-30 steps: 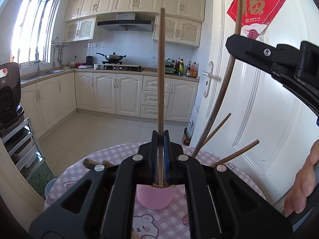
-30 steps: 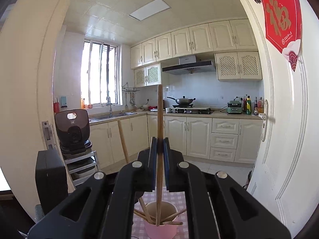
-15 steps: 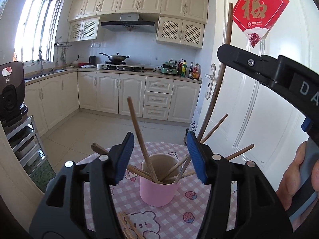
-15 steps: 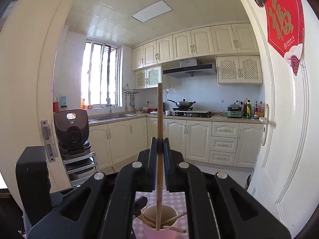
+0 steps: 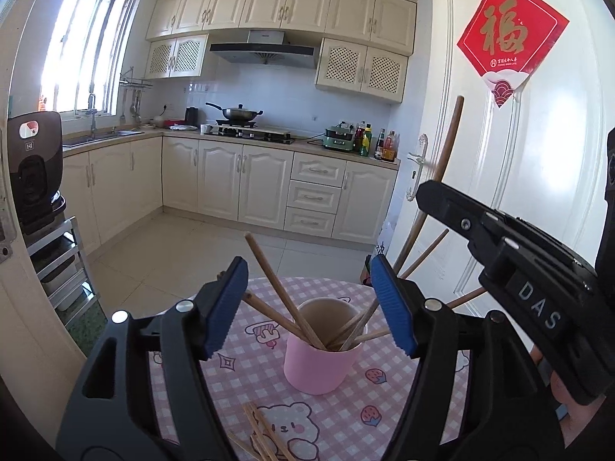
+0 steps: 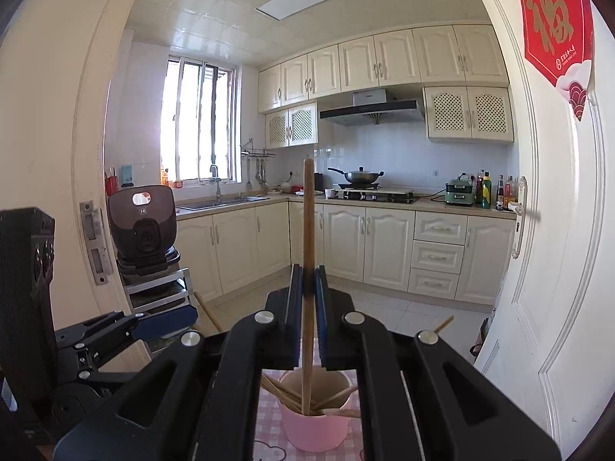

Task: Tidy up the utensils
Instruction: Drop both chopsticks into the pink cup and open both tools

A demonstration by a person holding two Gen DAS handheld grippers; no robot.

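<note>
A pink cup (image 5: 321, 361) stands on the checked tablecloth (image 5: 230, 365) with several wooden chopsticks leaning in it. My left gripper (image 5: 309, 305) hovers just before the cup, its jaws opening; its blue pads (image 5: 226, 307) press on nothing. One chopstick (image 5: 276, 288) leans out of the cup between them. In the right wrist view my right gripper (image 6: 307, 296) is shut on an upright chopstick (image 6: 307, 223) whose lower end sits inside the cup (image 6: 315, 422). The right gripper (image 5: 499, 253) also shows at the right edge of the left wrist view.
Several loose chopsticks (image 5: 261, 438) lie on the cloth at the near edge. A white door (image 5: 519, 192) stands close on the right. The kitchen floor and cabinets (image 5: 246, 184) lie beyond the round table. A dark appliance on a rack (image 6: 142, 230) is at the left.
My left gripper let go of its upright chopstick, which now leans in the cup, and its jaws spread wide. The right gripper sank a little with its chopstick.
</note>
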